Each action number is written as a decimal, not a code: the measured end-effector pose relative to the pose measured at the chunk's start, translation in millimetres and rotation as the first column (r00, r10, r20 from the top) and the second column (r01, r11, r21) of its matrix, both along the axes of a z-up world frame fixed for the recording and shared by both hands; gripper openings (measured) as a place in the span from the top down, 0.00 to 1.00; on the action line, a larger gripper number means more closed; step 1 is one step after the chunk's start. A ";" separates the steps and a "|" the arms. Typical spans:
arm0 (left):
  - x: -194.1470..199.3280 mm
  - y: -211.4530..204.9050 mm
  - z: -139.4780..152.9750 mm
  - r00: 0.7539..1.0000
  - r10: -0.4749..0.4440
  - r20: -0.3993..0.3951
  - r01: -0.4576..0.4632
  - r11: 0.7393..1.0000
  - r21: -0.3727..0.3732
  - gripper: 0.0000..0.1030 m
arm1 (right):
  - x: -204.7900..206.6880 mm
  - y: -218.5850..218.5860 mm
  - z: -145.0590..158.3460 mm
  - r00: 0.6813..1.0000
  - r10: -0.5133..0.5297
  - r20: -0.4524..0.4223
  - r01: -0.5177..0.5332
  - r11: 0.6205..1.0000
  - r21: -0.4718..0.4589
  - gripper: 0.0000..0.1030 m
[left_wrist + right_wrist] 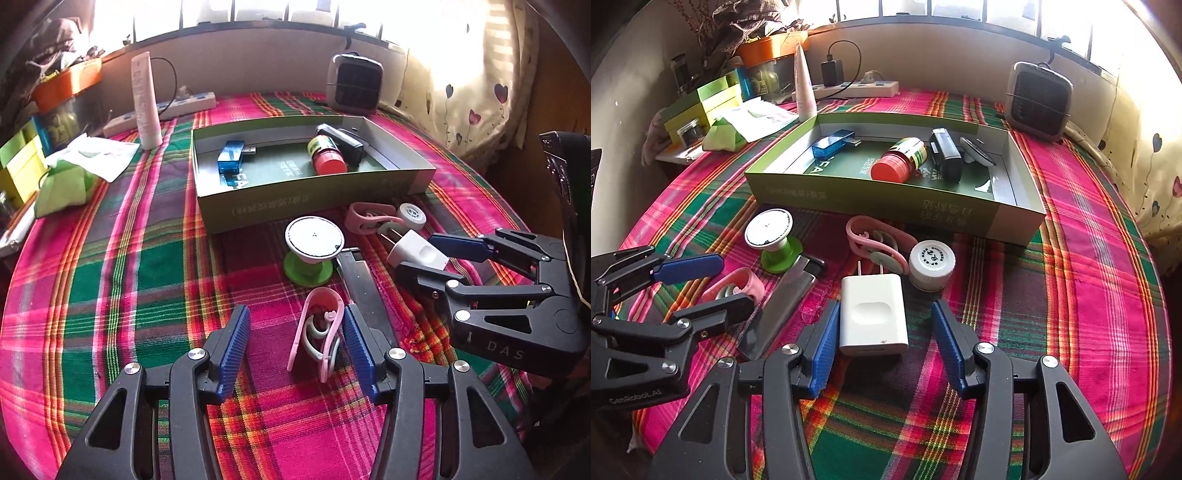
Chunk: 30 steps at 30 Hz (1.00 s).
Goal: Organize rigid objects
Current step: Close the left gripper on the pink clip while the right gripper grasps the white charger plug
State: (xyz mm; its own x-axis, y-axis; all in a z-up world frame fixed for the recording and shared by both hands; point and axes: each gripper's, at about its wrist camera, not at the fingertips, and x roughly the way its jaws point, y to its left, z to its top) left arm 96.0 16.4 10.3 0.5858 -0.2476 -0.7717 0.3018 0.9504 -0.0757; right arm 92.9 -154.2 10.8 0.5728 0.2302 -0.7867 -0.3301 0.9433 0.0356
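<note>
A green open box [306,203] [886,206] on the plaid cloth holds a blue USB stick [232,157], a red-capped bottle [327,155] and a black device [945,154]. My left gripper [295,332] is open around a pink clip [319,328] standing on the cloth. My right gripper [884,332] is open around a white charger plug [871,314], also in the left wrist view [413,251]. In front of the box lie a white-topped green stand [314,247], a second pink clip [875,243], a white cap [931,264] and a silver lighter [779,306].
A small heater [354,83] stands behind the box. A white tube [144,99] and a power strip [162,110] stand at the back left. A green tissue pack [66,184] and boxes [701,107] sit at the left edge. A curtain [472,92] hangs on the right.
</note>
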 end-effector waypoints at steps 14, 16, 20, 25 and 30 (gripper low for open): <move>0.4 -0.2 -0.3 0.999 0.042 0.012 -0.043 0.999 0.020 0.57 | -0.2 -6.3 0.6 1.000 0.000 0.003 0.000 0.999 0.032 0.62; -1.1 0.1 0.0 0.999 0.048 0.013 -0.048 0.999 0.021 0.59 | -1.0 -6.8 0.6 1.000 0.002 0.003 -0.003 0.999 0.036 0.63; -2.8 2.6 0.3 0.998 0.063 0.015 -0.063 0.998 0.016 0.64 | -2.5 -7.3 0.7 1.000 0.007 0.003 -0.007 0.999 0.043 0.65; -4.6 7.0 0.6 0.997 0.079 0.015 -0.079 0.997 0.011 0.72 | -4.3 -8.0 0.9 1.000 0.009 0.003 -0.009 0.999 0.050 0.66; -6.1 10.2 0.3 0.996 0.091 0.014 -0.091 0.996 -0.001 0.78 | -5.7 -7.8 1.1 1.000 0.007 0.003 -0.007 0.999 0.053 0.66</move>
State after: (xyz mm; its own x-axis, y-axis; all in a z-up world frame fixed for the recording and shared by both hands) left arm 89.9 26.6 10.7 0.6166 -0.1928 -0.7633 0.2153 0.9739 -0.0720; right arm 87.1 -162.0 11.9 0.5734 0.2756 -0.7715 -0.3368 0.9377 0.0847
